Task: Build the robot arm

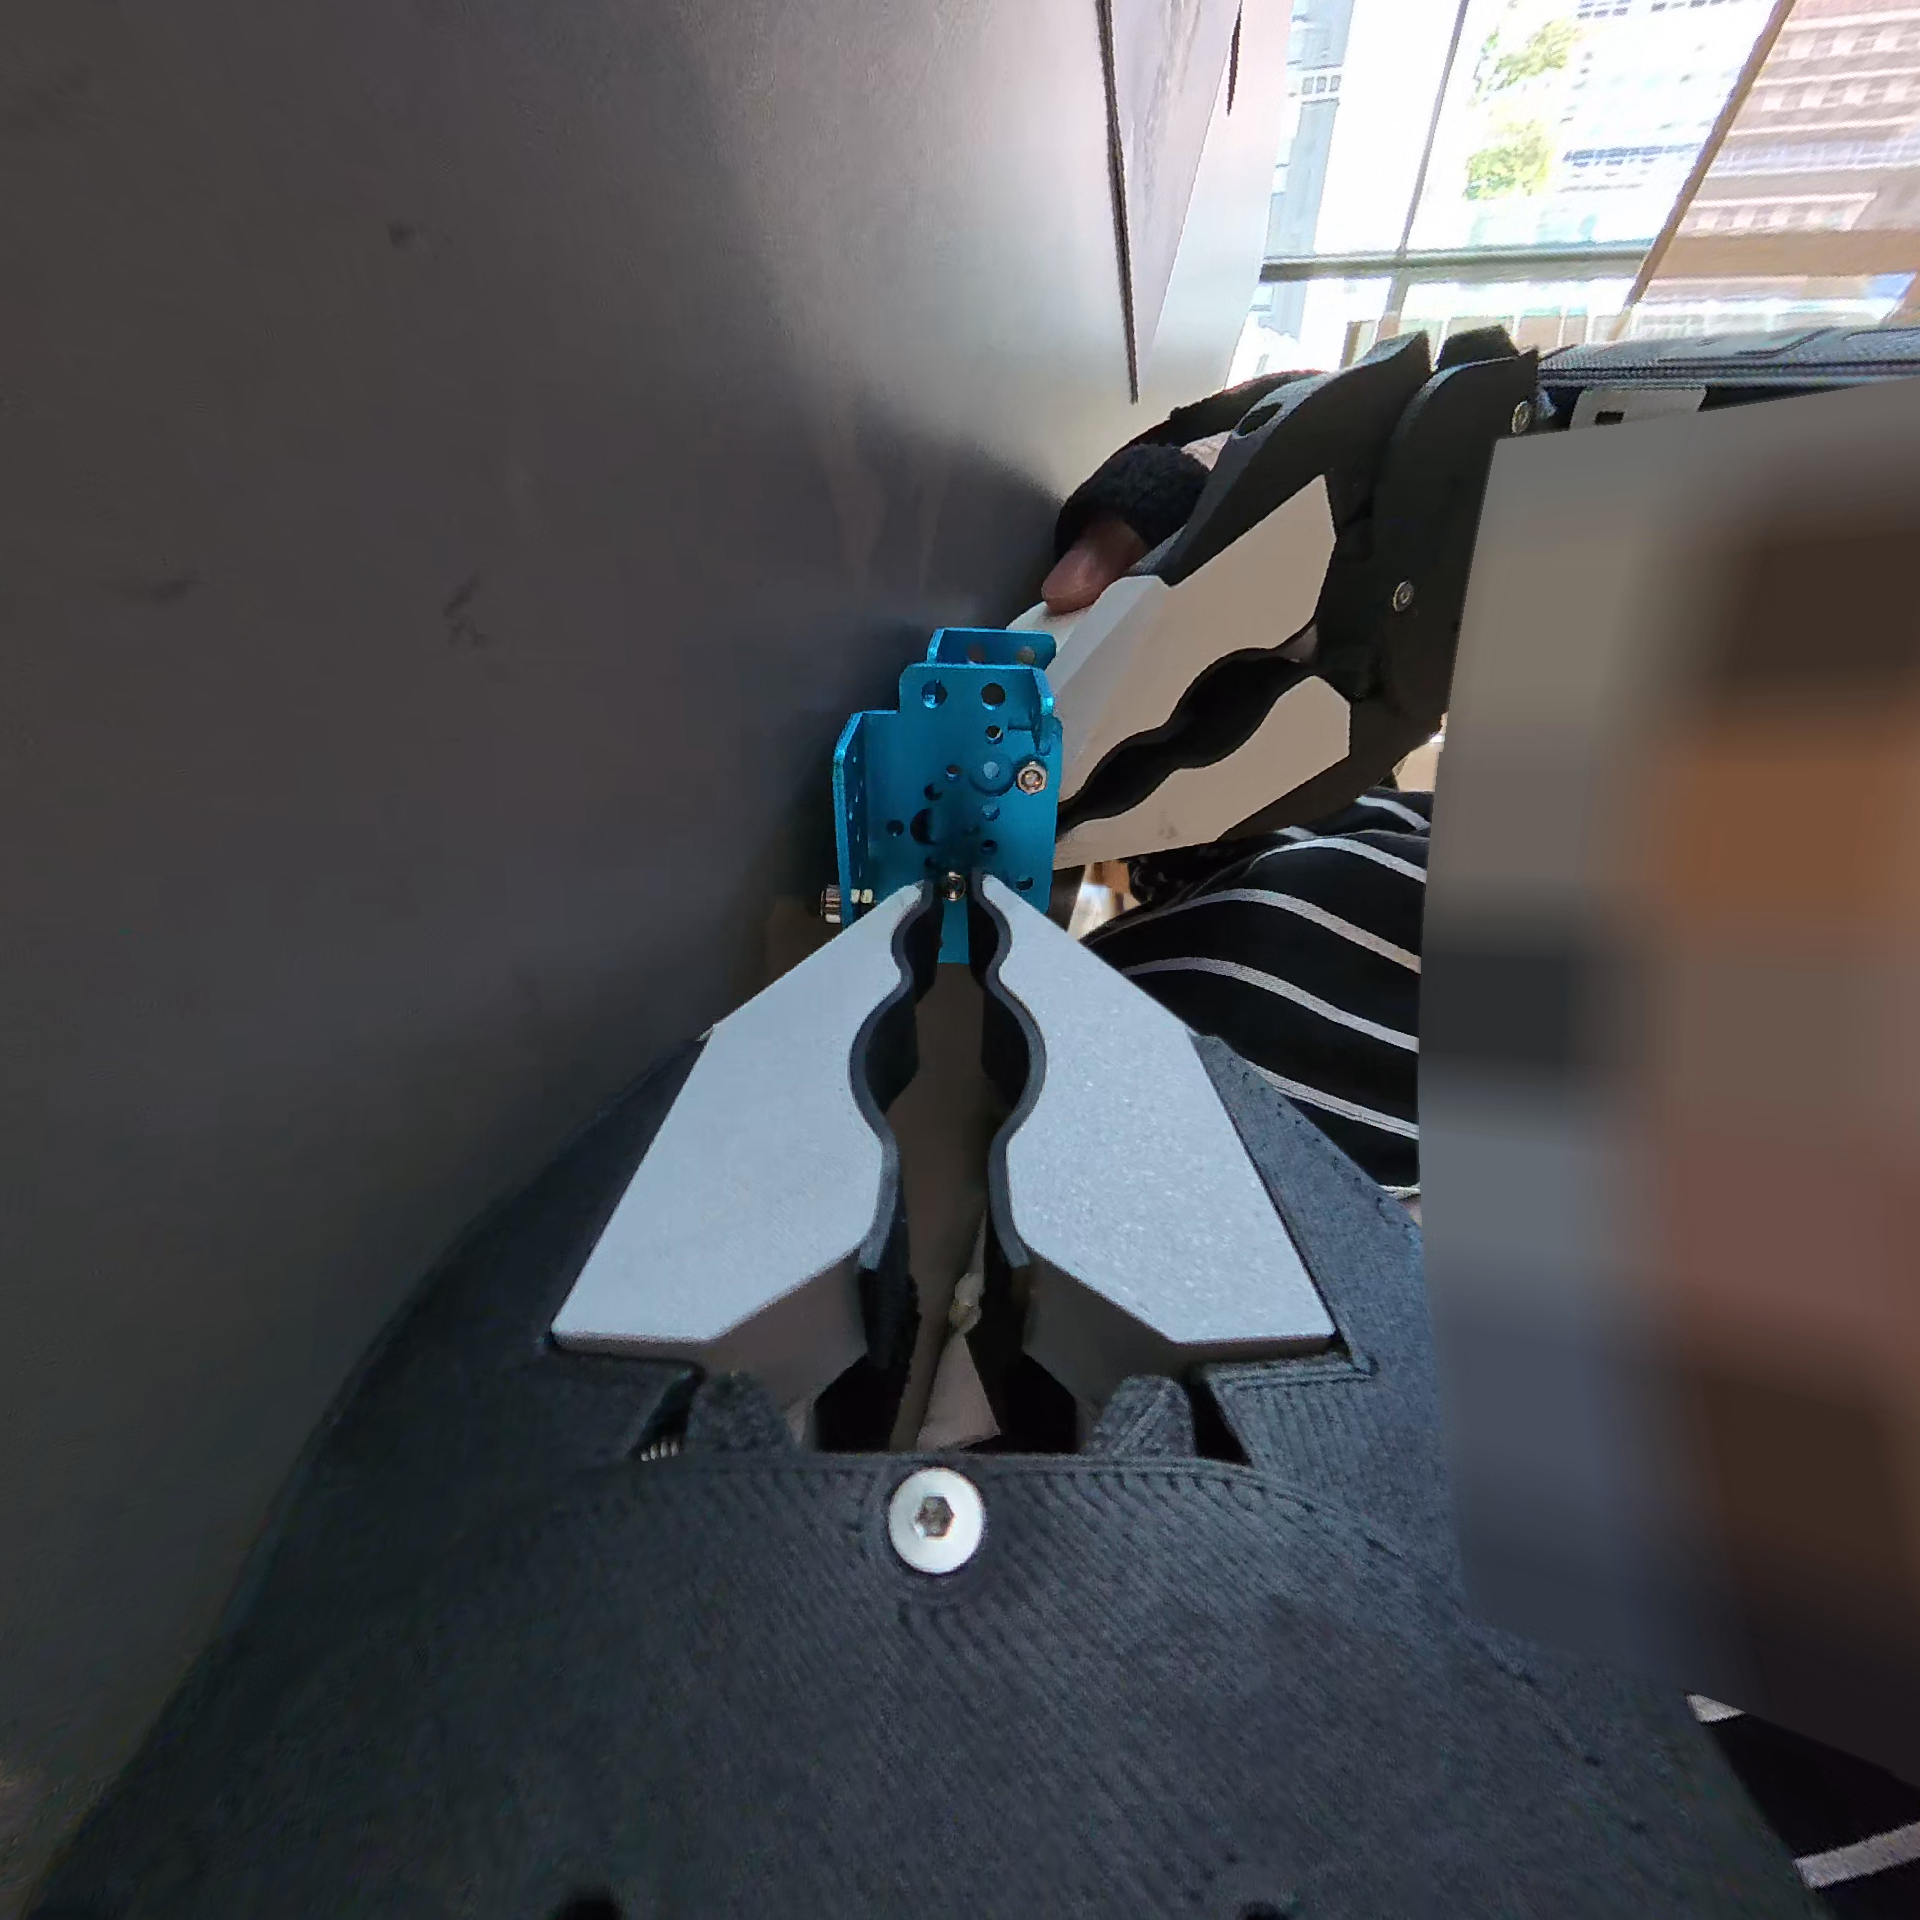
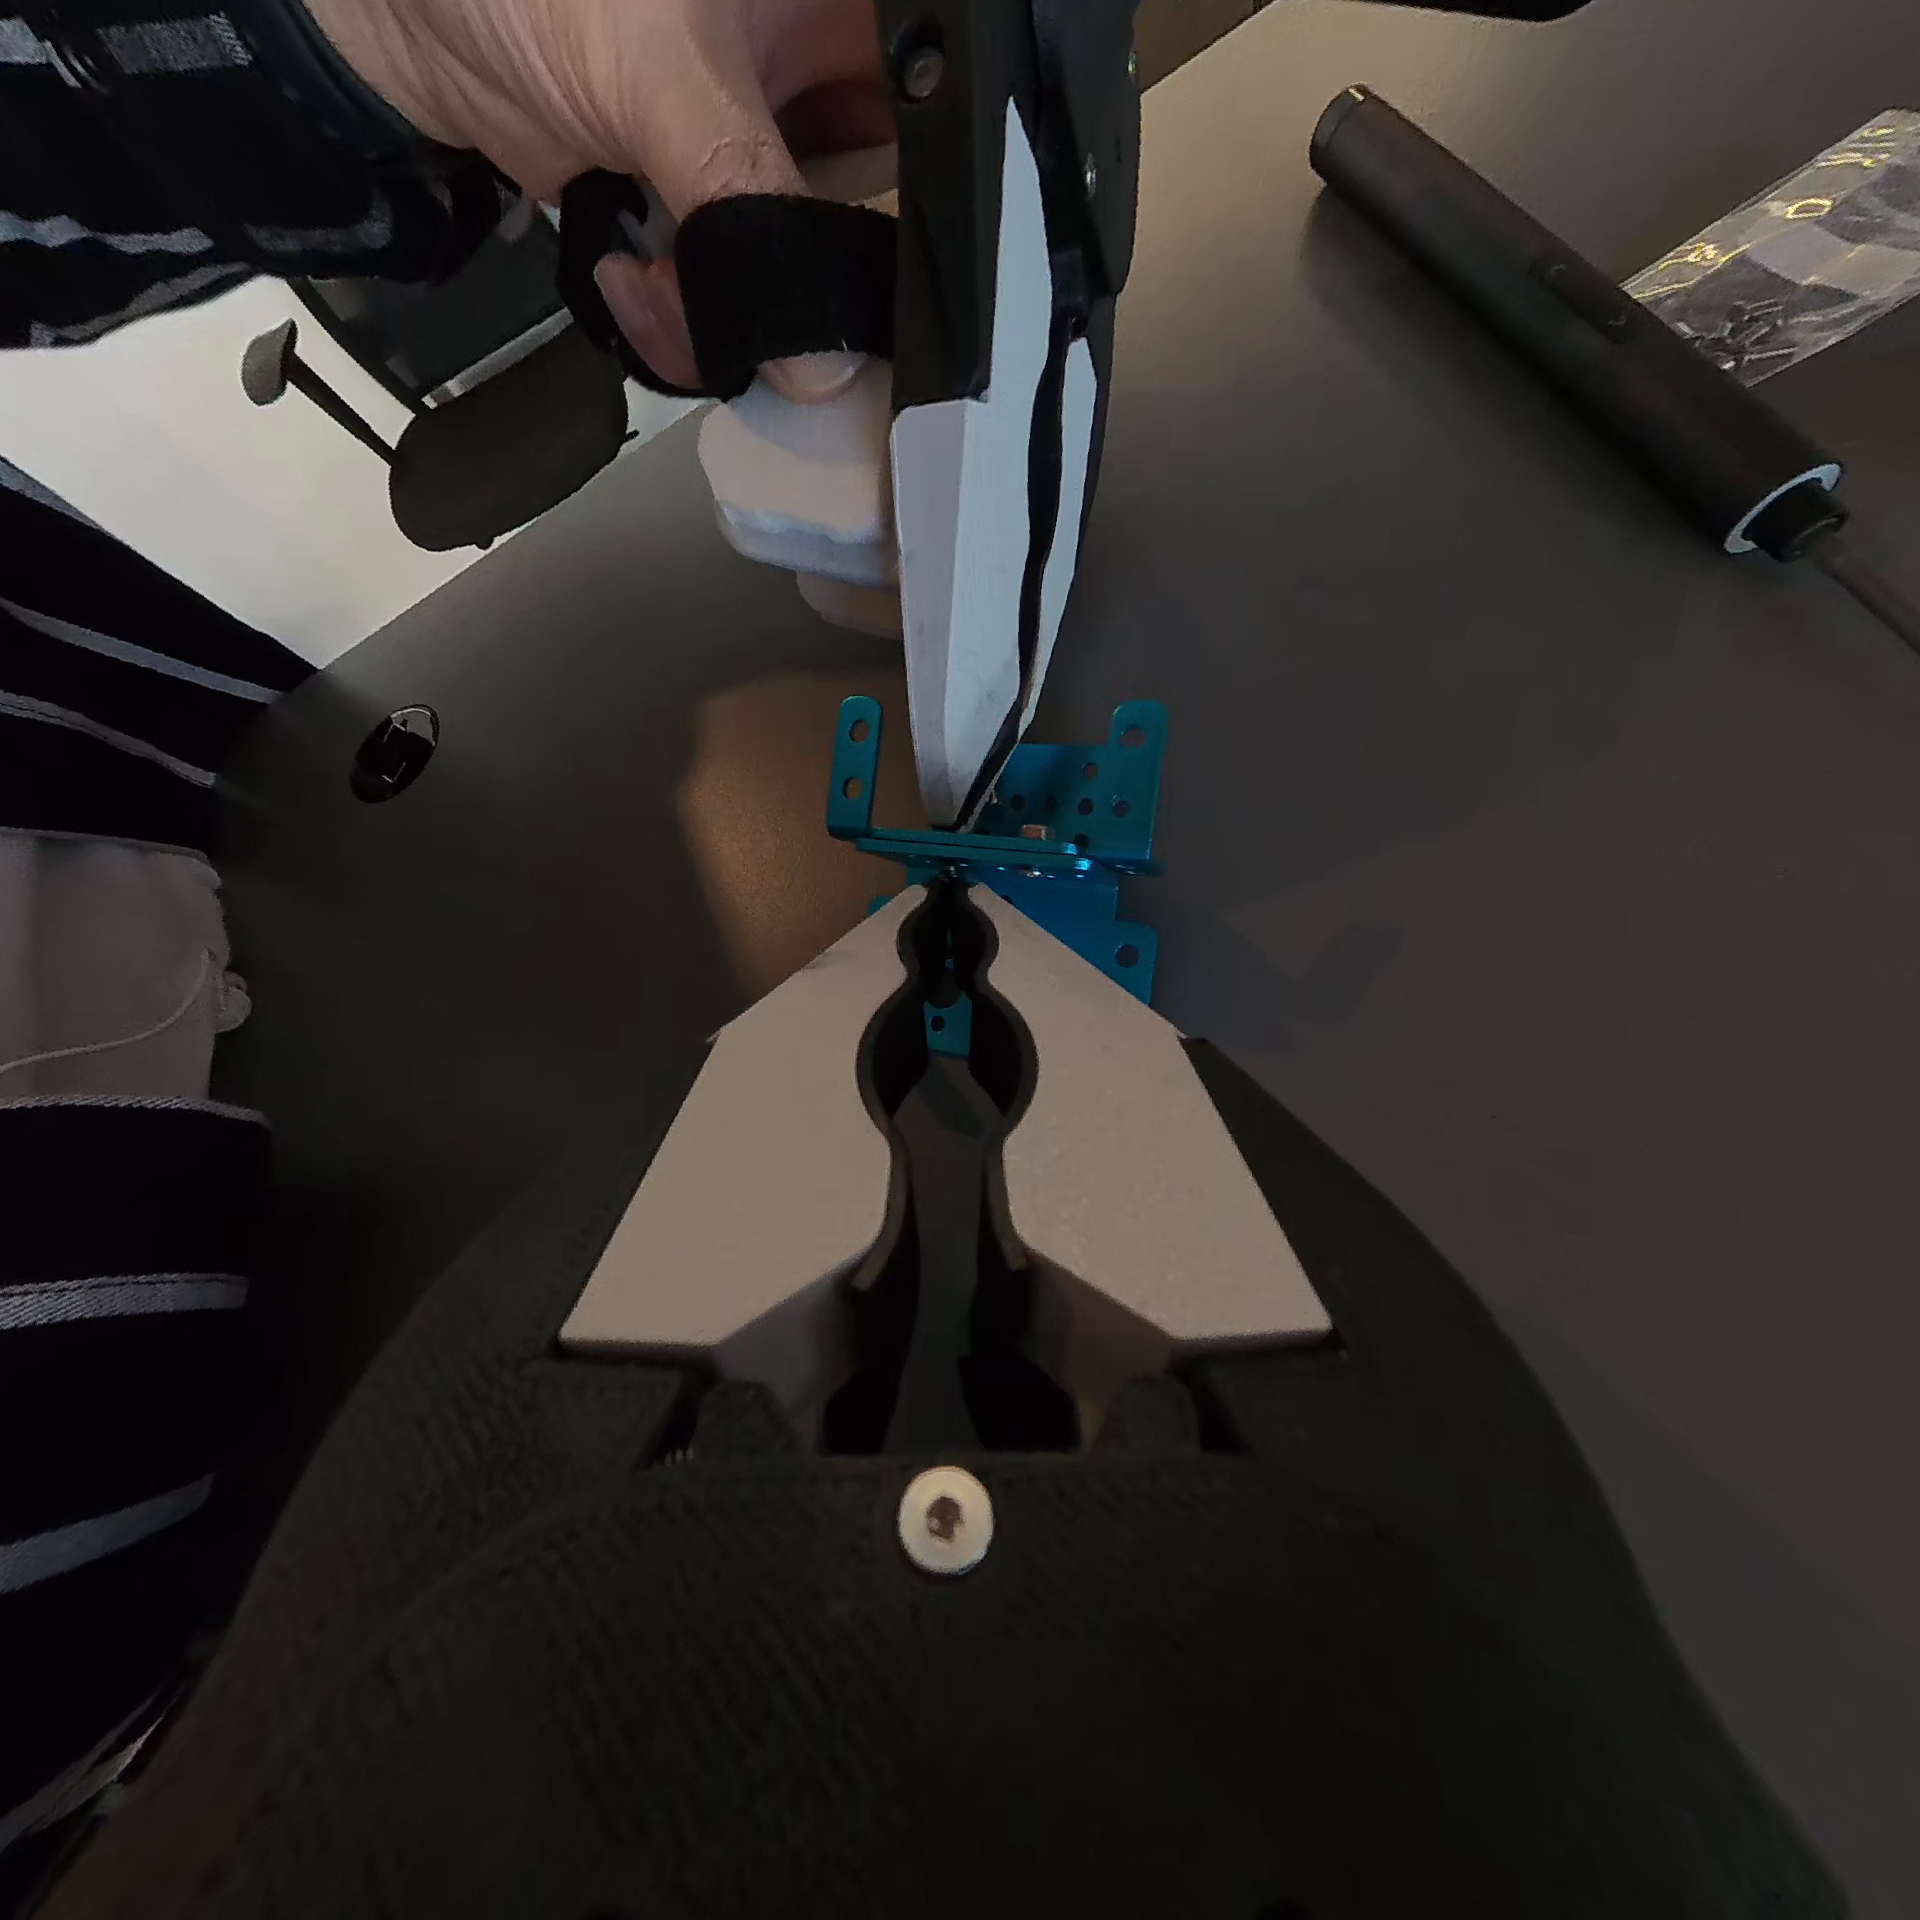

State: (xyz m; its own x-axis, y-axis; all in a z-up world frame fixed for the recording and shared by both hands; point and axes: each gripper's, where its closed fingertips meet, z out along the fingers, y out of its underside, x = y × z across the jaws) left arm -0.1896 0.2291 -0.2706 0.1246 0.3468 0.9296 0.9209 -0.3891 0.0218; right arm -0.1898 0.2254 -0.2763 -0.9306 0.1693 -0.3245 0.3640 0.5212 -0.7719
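Observation:
A blue metal bracket with many holes and small screws is held between both grippers above a dark table. My left gripper is shut on the bracket's thin plate, and a small screw sits right at its tips. In the right wrist view the left gripper comes down from above onto the bracket. My right gripper is shut at the bracket's near edge, tips pinched together. In the left wrist view the right gripper meets the bracket's right side.
A dark cylinder lies at the back right of the table, beside a clear bag of small parts. A round hole is in the table at left. A person's striped sleeve is close. A grey wall is at left. Left and right tips are no more than a few centimetres apart.

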